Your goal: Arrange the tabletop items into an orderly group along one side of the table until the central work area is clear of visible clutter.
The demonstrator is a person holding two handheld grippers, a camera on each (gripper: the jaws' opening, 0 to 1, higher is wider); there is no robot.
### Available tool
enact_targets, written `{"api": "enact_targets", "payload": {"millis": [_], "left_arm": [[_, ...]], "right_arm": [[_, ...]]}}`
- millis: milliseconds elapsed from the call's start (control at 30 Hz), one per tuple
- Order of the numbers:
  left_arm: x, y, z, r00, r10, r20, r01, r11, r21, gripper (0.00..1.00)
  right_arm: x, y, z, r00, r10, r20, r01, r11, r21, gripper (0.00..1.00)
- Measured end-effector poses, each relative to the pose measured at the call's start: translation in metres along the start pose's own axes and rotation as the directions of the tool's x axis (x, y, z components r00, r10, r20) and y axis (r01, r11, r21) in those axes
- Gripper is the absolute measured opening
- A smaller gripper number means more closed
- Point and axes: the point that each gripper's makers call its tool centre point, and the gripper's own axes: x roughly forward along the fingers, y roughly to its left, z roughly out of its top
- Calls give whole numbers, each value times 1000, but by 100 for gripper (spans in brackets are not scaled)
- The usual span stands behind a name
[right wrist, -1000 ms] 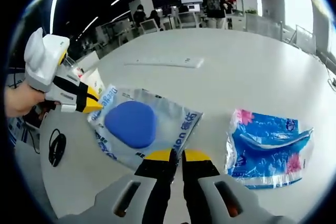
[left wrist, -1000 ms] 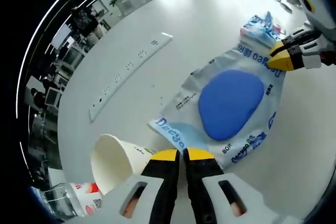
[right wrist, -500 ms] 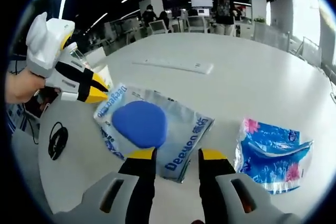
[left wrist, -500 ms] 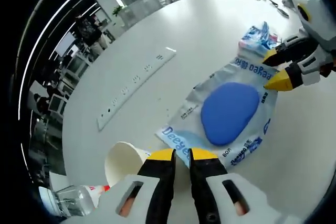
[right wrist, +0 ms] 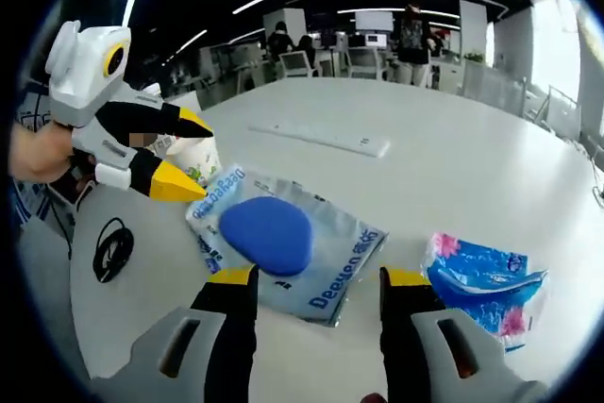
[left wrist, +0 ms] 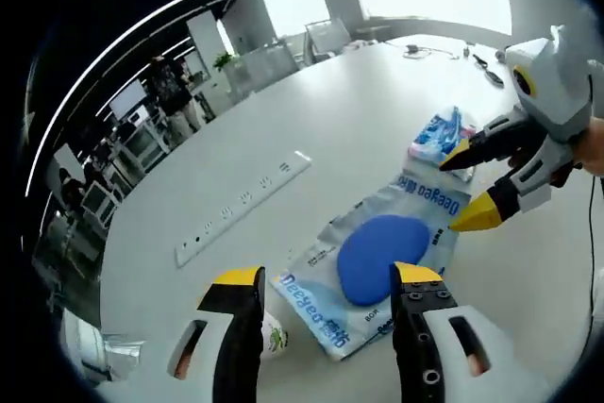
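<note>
Near the table's (right wrist: 491,158) middle lies the flat Deeyeo pouch (right wrist: 283,243) with its blue pad; my left gripper (left wrist: 326,282) and right gripper (right wrist: 316,277) both hover above it, jaws spread wide, holding nothing. I judge it light, limp and slippery, best pinched at a film edge or corner. Left gripper view shows the paper cup (left wrist: 272,339) lying near the edge; right gripper view shows the blue tissue pack (right wrist: 486,273) fully.

On the round white table (right wrist: 491,167) lie one clear plastic packet with a blue oval pad inside (right wrist: 283,247), one blue-and-pink printed tissue pack (right wrist: 481,280) and one long white power strip (right wrist: 321,137). One white paper cup (right wrist: 193,159) stands there, and one black coiled cable (right wrist: 111,250) lies near the edge.
</note>
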Motion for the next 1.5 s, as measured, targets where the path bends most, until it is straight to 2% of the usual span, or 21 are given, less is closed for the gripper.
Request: {"api": "enact_targets", "payload": {"millis": [67, 167, 300, 500, 800, 1000, 1300, 1500], "left_arm": [[-6, -2, 3, 1000, 2, 24, -2, 1000, -9, 64], [-16, -4, 7, 997, 5, 74, -3, 999, -36, 74], [-29, -1, 6, 993, 33, 110, -26, 998, -64, 85], [-47, 0, 1, 990, 52, 132, -39, 994, -105, 96], [-71, 1, -12, 989, 76, 125, -57, 987, -147, 97], [-86, 4, -14, 987, 97, 127, -76, 985, -156, 97], [-97, 3, -14, 987, 94, 128, -73, 984, -160, 96], [-101, 2, -23, 991, 87, 101, -70, 984, -166, 96]], "right_arm": [[-4, 3, 4, 1000, 4, 21, -4, 1000, -10, 57], [-8, 3, 7, 999, -4, 45, 4, 1000, -8, 69], [-14, 1, 8, 998, -18, 57, 19, 1000, -10, 86], [-29, -1, 9, 997, -27, 67, 27, 1000, 1, 98], [-56, -5, 8, 996, -50, 74, 50, 999, 6, 100], [-72, -6, 6, 995, -65, 77, 64, 998, 13, 100], [-91, -5, 6, 994, -77, 83, 76, 997, 14, 100], [-102, -10, 4, 992, -88, 86, 87, 996, 17, 98]]}}
